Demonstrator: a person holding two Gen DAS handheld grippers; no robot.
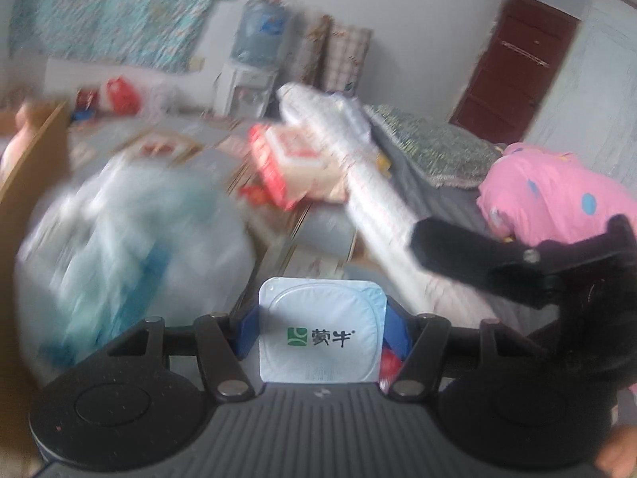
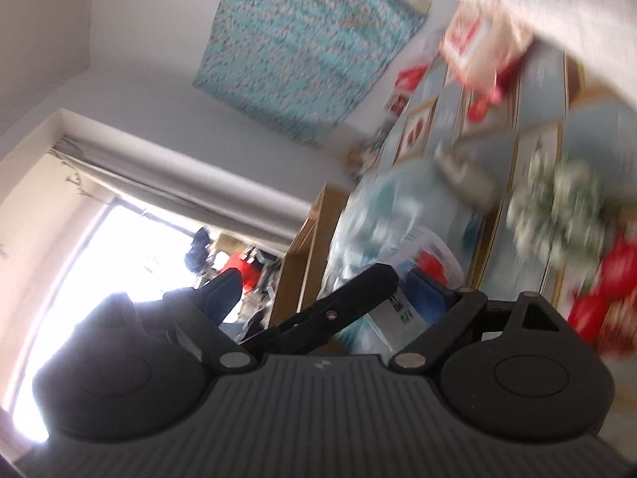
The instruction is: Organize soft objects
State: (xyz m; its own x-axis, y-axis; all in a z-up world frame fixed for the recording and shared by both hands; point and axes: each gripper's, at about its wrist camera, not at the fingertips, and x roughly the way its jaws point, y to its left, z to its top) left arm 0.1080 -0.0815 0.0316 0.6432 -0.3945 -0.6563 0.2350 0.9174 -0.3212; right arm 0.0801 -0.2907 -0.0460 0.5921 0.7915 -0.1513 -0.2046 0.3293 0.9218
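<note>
My left gripper (image 1: 322,318) is shut on a small yogurt cup (image 1: 318,342) with a white foil lid and a green logo; the blue pads press on its two sides. Behind it, blurred, lie a big clear plastic bag (image 1: 131,247) with blue and white contents, a red-and-white packet (image 1: 286,163) and a long white wrapped roll (image 1: 370,191). A pink spotted garment (image 1: 557,195) lies at the right. My right gripper (image 2: 328,290) stands wide open with nothing gripped; its black finger (image 1: 458,251) shows in the left wrist view.
A cardboard box (image 1: 28,183) stands at the left edge. At the back are a water dispenser (image 1: 254,63), checked bags and a dark red door (image 1: 513,67). A teal patterned cloth (image 2: 302,47) hangs on the wall, and a bright window (image 2: 119,263) shows in the right wrist view.
</note>
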